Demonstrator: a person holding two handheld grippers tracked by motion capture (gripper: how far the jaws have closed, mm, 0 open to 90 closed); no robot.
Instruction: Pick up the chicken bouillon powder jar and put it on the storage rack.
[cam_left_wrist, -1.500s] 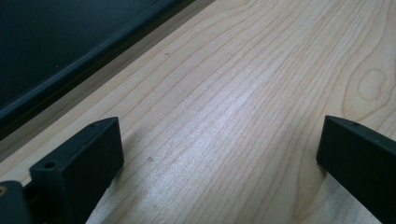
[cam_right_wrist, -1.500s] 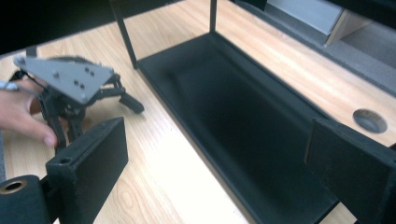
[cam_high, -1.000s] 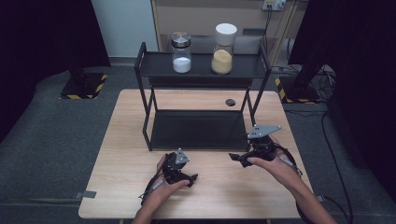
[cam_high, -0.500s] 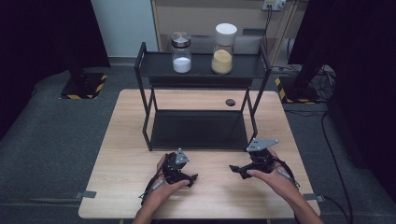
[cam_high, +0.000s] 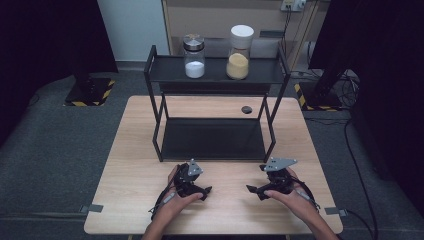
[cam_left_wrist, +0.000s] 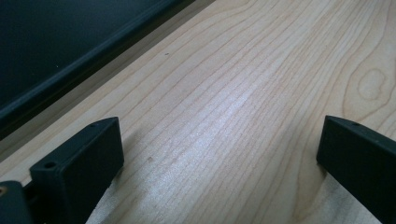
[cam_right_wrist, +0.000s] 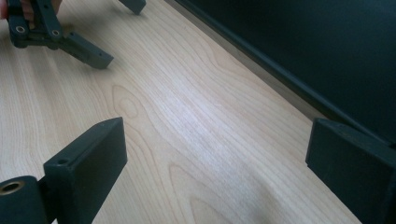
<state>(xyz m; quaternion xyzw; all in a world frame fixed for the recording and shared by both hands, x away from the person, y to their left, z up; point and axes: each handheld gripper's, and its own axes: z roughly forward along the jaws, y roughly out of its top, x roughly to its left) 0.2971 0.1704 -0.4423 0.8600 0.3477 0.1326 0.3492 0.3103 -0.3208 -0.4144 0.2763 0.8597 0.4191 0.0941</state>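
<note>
Near table (cam_high: 135, 165) front: right claw (cam_high: 252, 189) lowered, left claw (cam_high: 206, 190) unmoved.

Far across the wooden counter (cam_high: 130, 165), a black two-tier shelf rack (cam_high: 216, 137). On its top tier, a glass jar of white powder (cam_high: 194, 56) left, a white-lidded jar of yellow grains (cam_high: 239, 52) right. Behind the rack, a small dark disc (cam_high: 246, 109).

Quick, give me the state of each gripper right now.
Left gripper: open, nothing between its jaws, low over the table.
Right gripper: open, holding nothing, low over the table.
</note>
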